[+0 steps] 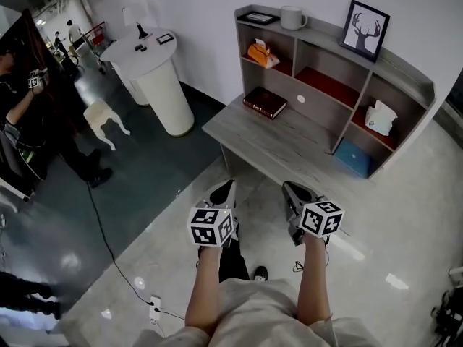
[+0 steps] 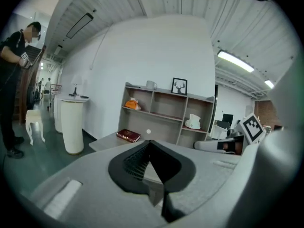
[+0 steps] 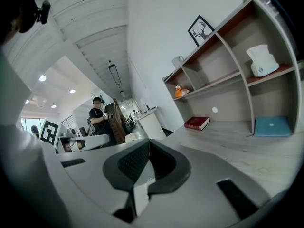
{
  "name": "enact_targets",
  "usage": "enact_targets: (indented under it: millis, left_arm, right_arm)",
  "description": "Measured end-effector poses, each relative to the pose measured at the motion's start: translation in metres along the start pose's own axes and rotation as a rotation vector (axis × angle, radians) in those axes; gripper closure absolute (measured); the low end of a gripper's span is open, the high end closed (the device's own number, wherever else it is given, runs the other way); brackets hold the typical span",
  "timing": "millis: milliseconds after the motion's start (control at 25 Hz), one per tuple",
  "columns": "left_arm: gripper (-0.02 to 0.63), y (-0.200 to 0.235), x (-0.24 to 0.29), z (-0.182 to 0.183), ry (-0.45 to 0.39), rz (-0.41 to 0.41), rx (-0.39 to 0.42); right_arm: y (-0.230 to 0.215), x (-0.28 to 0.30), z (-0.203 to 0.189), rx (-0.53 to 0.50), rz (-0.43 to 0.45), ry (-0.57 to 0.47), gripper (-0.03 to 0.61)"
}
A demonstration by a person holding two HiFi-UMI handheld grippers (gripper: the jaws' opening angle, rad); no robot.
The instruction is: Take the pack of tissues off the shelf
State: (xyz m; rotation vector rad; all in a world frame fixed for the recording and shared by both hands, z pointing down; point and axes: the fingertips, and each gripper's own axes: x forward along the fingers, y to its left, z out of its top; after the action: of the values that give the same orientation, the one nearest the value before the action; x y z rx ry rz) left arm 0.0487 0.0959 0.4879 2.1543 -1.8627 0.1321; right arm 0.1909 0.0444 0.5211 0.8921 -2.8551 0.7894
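A white pack of tissues (image 1: 380, 117) stands in the shelf's right compartment, also in the right gripper view as the white pack (image 3: 262, 61). An orange tissue pack (image 1: 259, 52) lies in the upper left compartment. The grey shelf unit (image 1: 340, 107) sits on a grey desk (image 1: 289, 147). My left gripper (image 1: 228, 186) and right gripper (image 1: 291, 188) hover side by side over the floor, short of the desk's front edge. Both are shut with nothing between the jaws, and both point toward the desk. The left tips (image 2: 150, 141) and the right tips (image 3: 148, 141) meet.
On the desk lie a dark red book (image 1: 265, 102) and a blue flat item (image 1: 353, 156). A mug (image 1: 292, 17) and a deer picture (image 1: 365, 30) top the shelf. A white pedestal table (image 1: 155, 78), a stool (image 1: 105, 118) and a person (image 1: 22, 85) are to the left. A cable (image 1: 108, 244) crosses the floor.
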Motion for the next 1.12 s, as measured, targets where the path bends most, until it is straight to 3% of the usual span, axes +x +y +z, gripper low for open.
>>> enact_targets:
  millis: [280, 600, 1120]
  left_arm:
    - [0.606, -0.002, 0.036, 0.009, -0.009, -0.063, 0.024]
    - [0.606, 0.027, 0.081, 0.058, -0.142, -0.111, -0.024]
    - [0.604, 0.107, 0.176, 0.093, -0.071, -0.168, -0.017]
  right_arm:
    - [-0.033, 0.008, 0.027, 0.019, -0.054, -0.055, 0.563]
    - [-0.058, 0.055, 0.066, 0.010, -0.102, -0.124, 0.563]
    - [-0.083, 0.166, 0.126, 0.005, -0.115, -0.240, 0.561]
